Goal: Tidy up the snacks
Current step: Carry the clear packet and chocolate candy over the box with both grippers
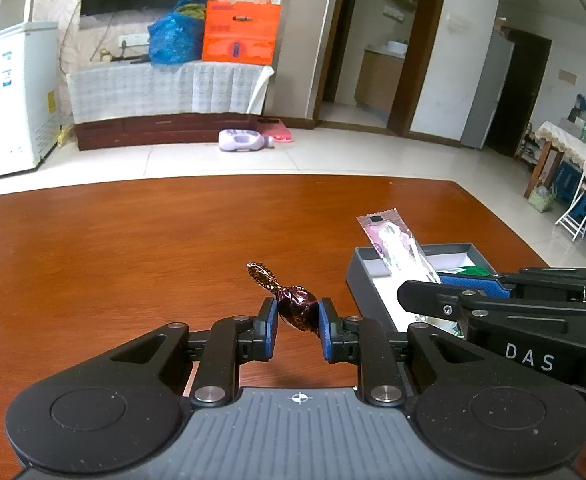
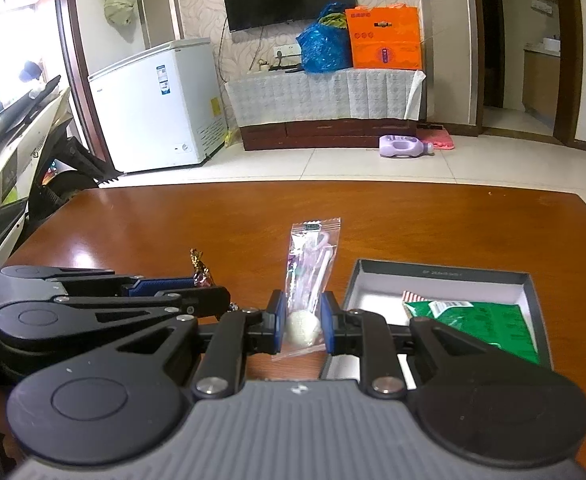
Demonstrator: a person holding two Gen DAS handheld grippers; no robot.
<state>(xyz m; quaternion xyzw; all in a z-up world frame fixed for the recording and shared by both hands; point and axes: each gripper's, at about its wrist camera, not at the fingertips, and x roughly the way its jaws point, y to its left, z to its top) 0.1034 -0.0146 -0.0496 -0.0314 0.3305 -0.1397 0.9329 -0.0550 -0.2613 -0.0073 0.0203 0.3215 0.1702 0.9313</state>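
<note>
Blue pads of the left gripper clench a twist-wrapped chocolate candy, held above the wooden table. Beside it, the right gripper grasps a clear lollipop packet at its round white end. Just right of both lies an open grey box holding a green snack packet.

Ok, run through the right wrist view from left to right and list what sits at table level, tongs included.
Left tongs holding the twisted brown candy → right tongs clamped on the clear lollipop packet → grey box → green snack packet inside it.
</note>
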